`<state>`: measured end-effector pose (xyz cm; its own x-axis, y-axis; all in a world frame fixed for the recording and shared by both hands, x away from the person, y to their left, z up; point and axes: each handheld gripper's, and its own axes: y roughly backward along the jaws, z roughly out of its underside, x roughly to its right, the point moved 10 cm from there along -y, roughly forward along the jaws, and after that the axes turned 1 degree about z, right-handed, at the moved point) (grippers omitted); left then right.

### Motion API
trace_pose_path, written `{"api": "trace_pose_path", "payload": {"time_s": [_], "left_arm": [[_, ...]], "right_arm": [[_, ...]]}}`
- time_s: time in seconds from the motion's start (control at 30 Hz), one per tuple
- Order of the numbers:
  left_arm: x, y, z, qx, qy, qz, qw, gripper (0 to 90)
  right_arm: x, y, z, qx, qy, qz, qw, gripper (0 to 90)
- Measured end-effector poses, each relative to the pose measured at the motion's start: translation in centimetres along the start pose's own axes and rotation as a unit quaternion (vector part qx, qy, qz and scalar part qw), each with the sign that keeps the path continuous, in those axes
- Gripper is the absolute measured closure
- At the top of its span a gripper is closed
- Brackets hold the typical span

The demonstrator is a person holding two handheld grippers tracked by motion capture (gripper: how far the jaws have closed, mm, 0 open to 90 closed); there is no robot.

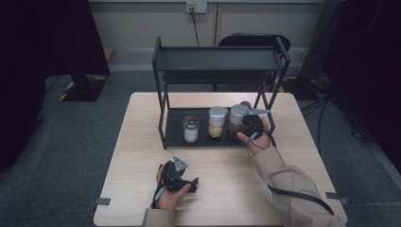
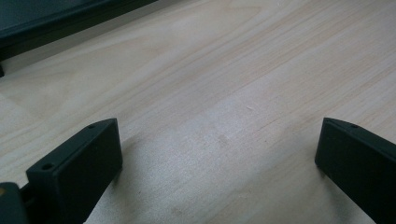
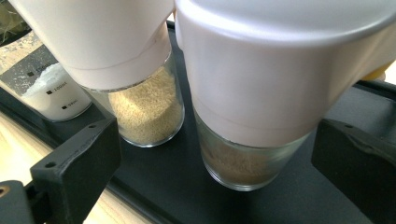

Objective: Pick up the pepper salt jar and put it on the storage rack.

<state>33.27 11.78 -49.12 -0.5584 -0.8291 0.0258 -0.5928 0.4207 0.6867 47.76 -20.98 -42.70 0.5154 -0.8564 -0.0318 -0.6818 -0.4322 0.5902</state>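
Observation:
Three jars stand in a row on the lower tray of a black two-tier rack (image 1: 175,140). The left one is a small glass jar of white powder (image 1: 190,129) (image 3: 51,93). The middle jar (image 1: 217,122) (image 3: 140,98) has a tall grey-white lid over yellow grains. The right jar (image 1: 236,116) (image 3: 252,116) has the same lid over brownish grains. My right gripper (image 1: 247,121) (image 3: 217,158) is open, its jaws on either side of the right jar without touching it. My left gripper (image 1: 185,182) (image 2: 217,154) is open low over bare wood near the table's front.
The rack's top shelf (image 1: 217,59) overhangs the jars. The light wooden table (image 1: 142,151) stands on grey carpet. A dark chair (image 1: 253,40) sits behind the rack, and cables (image 1: 326,109) run along the floor at right.

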Motion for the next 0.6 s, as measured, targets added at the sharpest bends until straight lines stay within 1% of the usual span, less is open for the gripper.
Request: {"api": "trace_pose_path", "payload": {"time_s": [0.17,0.3,0.47,0.6], "left_arm": [[0.0,0.0,0.0,0.0,0.0,0.0,1.0,0.0],[0.0,0.0,0.0,0.0,0.0,0.0,1.0,0.0],[0.0,0.0,0.0,0.0,0.0,0.0,1.0,0.0],[0.0,0.0,0.0,0.0,0.0,0.0,1.0,0.0]], "right_arm": [[-0.01,0.22,0.25,-0.001,0.0,-0.004,1.0,0.8],[-0.13,0.32,0.48,-0.001,-0.002,-0.004,1.0,0.7],[-0.41,0.53,0.66,-0.003,-0.001,-0.01,0.9999,0.6],[-0.56,0.76,0.76,0.0,0.0,-0.012,0.9999,0.7]]}}
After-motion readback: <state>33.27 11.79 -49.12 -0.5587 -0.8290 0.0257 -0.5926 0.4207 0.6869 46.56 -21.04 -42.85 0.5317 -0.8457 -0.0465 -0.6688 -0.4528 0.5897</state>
